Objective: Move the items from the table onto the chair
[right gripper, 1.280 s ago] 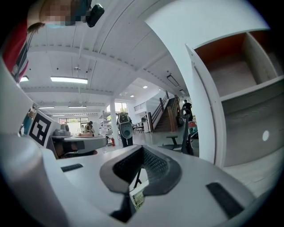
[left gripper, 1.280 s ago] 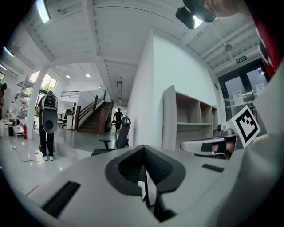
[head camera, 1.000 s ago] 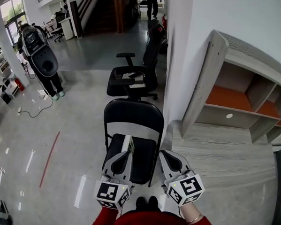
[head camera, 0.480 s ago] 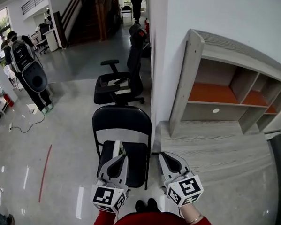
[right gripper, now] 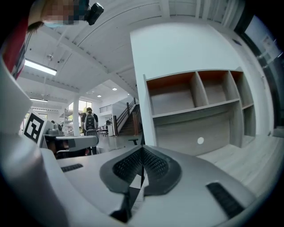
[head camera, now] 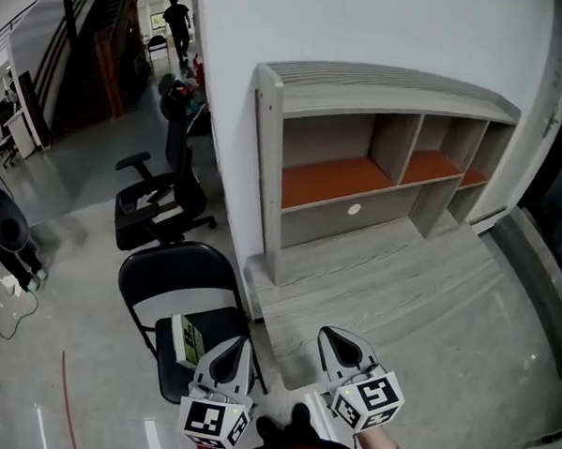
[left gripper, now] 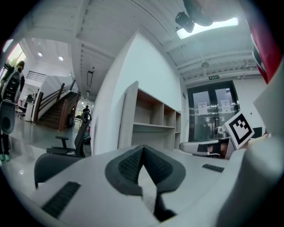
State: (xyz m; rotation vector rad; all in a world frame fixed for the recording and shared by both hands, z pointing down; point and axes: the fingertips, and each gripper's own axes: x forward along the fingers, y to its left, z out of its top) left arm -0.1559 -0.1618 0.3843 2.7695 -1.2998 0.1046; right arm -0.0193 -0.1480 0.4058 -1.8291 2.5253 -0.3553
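Note:
A black folding chair stands at the lower left of the head view. On its seat lies a white box with green print. My left gripper hovers just right of the box, shut and empty; in the left gripper view its pads meet. My right gripper hangs over the near edge of the grey wooden table, also shut with nothing in it, its pads touching. No items show on the tabletop.
A grey shelf unit with orange-backed compartments rises at the back of the table against a white wall. A black office chair stands behind the folding chair. A person walks far off in the hall.
The view has swung right: the folding chair slid to the lower left and the table and shelf now fill the middle. The left gripper has come off the seat, leaving the box lying there.

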